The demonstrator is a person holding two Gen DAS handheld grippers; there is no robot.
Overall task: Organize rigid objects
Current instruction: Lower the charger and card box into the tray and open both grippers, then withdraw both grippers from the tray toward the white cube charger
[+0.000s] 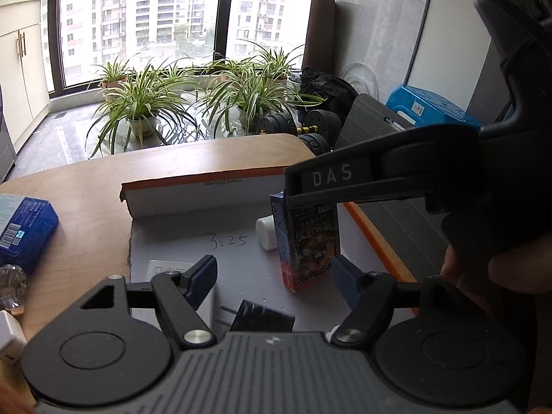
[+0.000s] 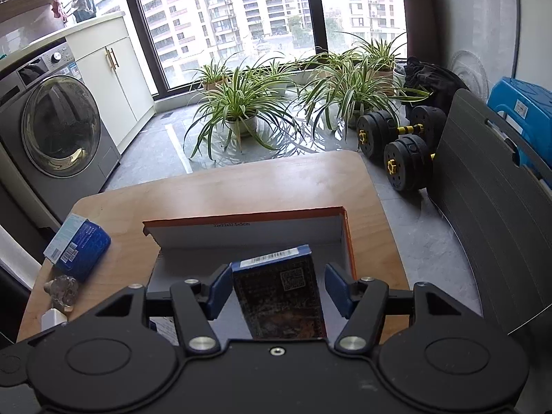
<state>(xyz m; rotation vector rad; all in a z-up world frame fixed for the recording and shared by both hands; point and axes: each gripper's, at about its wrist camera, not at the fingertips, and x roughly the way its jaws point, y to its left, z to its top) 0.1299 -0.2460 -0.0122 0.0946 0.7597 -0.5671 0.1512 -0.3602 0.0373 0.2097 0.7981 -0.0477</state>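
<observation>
A dark printed carton with blue edges [image 1: 307, 245] stands upright inside the shallow orange-rimmed cardboard box [image 1: 207, 191] on the wooden table. In the right wrist view the carton [image 2: 279, 296] sits between my right gripper's blue pads [image 2: 219, 289]; the left pad is near it, the right pad stands off, so the right gripper [image 2: 276, 291] is open around it. In the left wrist view the right gripper [image 1: 310, 193] reaches over the carton's top. My left gripper [image 1: 276, 283] is open and empty, low over the box floor. A white cylinder [image 1: 267, 233] lies in the box.
A blue box [image 1: 24, 231] [image 2: 77, 245], a clear glass knob [image 2: 62, 291] and a white charger [image 1: 10, 338] lie on the table's left side. A black flat item [image 1: 262, 317] lies in the box near me. Plants, dumbbells and a washing machine stand beyond the table.
</observation>
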